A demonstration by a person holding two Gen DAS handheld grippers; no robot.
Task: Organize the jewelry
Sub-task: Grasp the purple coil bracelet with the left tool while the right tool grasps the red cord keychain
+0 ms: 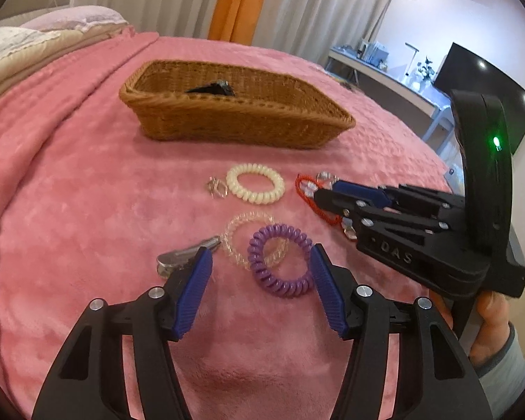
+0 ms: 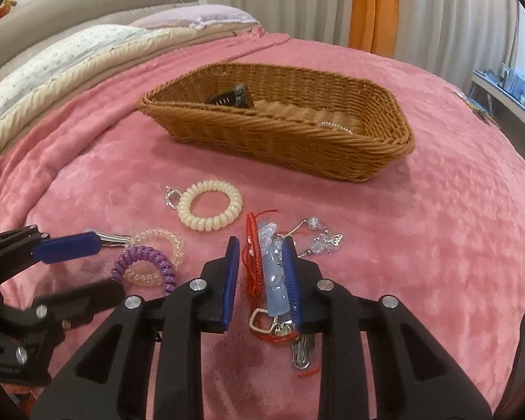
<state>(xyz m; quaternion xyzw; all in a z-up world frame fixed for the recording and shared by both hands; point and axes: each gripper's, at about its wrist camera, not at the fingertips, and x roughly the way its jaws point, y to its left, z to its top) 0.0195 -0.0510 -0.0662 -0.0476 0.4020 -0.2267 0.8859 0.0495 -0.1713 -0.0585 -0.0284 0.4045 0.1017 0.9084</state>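
On the pink blanket (image 1: 70, 192) my left gripper (image 1: 260, 255) stands open around a purple coil band (image 1: 280, 262) that overlaps a clear coil band (image 1: 234, 231). Its right pad is close to the purple coil; a silver hair clip (image 1: 178, 259) lies just outside its left finger. My right gripper (image 2: 260, 245) is low over a red cord bracelet (image 2: 253, 262) and a pale blue clip (image 2: 274, 280). Both lie between its pads, and a gap shows beside the left pad. A white coil band (image 2: 210, 206) and a small silver ring (image 2: 173, 197) lie further off.
A wicker basket (image 2: 280, 140) stands beyond the jewelry, holding a black hair clip (image 2: 231, 99) and a thin chain (image 2: 336, 126). Crystal butterfly charms (image 2: 325, 243) lie right of the red cord. Pillows (image 2: 70, 59) are at the far left, a desk and dark screen (image 1: 472, 80) off the bed's right.
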